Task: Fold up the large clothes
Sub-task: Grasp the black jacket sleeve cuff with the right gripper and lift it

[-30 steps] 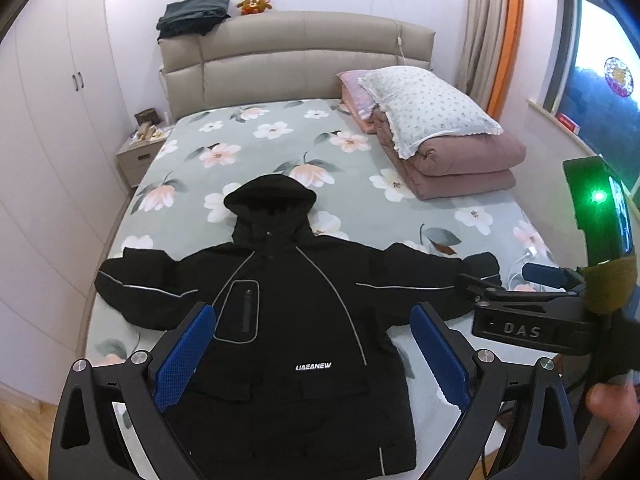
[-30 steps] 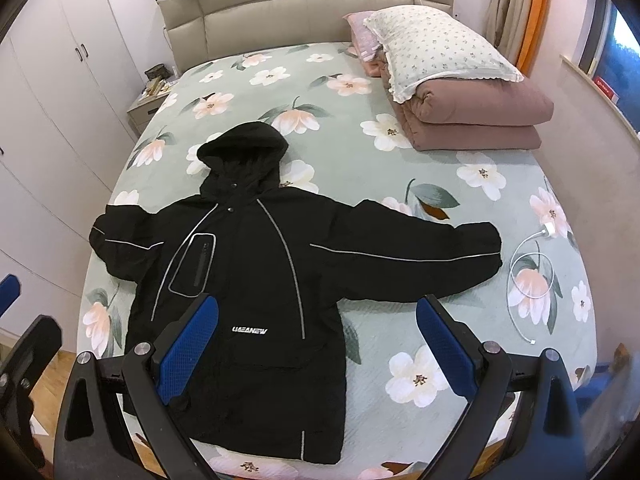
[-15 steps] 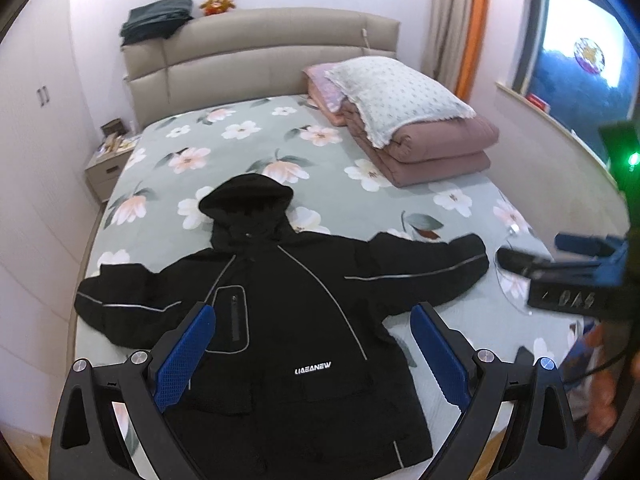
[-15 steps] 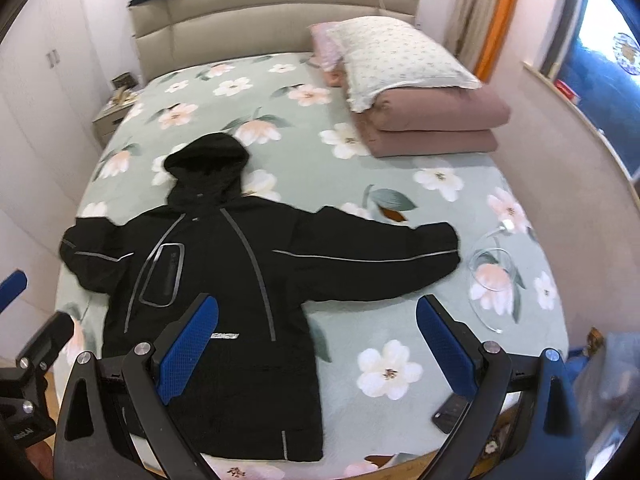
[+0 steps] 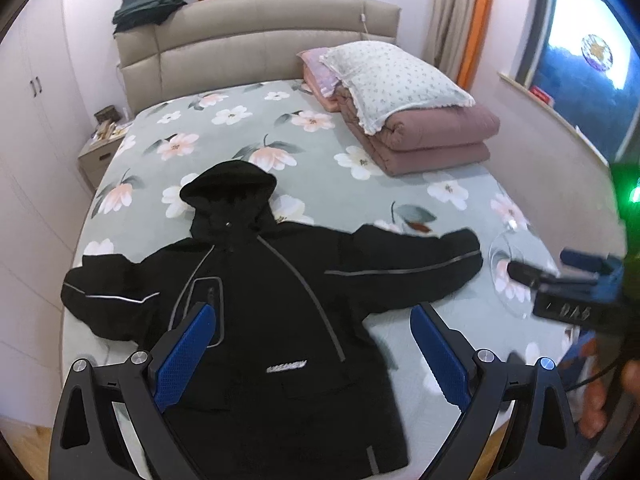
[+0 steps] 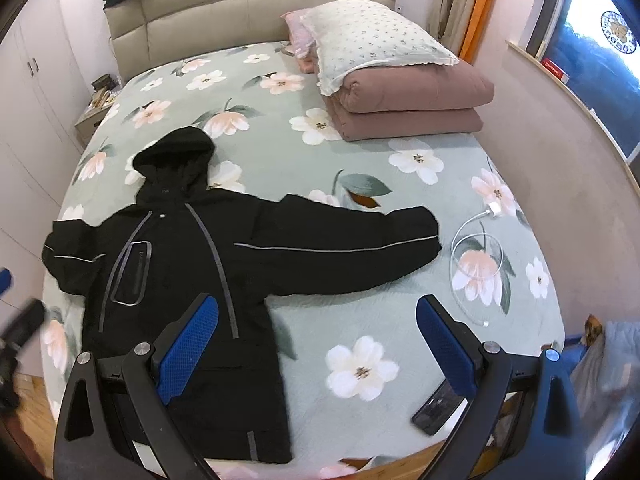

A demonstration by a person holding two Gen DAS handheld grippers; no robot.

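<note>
A black hooded jacket (image 5: 280, 300) lies face up on the bed, both sleeves spread out, hood toward the headboard. It also shows in the right wrist view (image 6: 192, 264). My left gripper (image 5: 312, 344) is open and empty, held above the jacket's lower front. My right gripper (image 6: 316, 344) is open and empty, above the bed just right of the jacket's hem. The right gripper also shows at the right edge of the left wrist view (image 5: 560, 280), beyond the right sleeve cuff.
The floral bed sheet (image 6: 360, 160) covers the bed. A folded pink quilt with a pillow (image 6: 400, 80) sits at the far right. A white cable (image 6: 476, 256) lies past the right cuff. A dark phone (image 6: 436, 408) lies at the bed's near edge. A nightstand (image 5: 100, 148) stands at left.
Both grippers have shifted to the right; the jacket now sits further left in both views. The jacket itself has not moved. Both grippers stay open.
</note>
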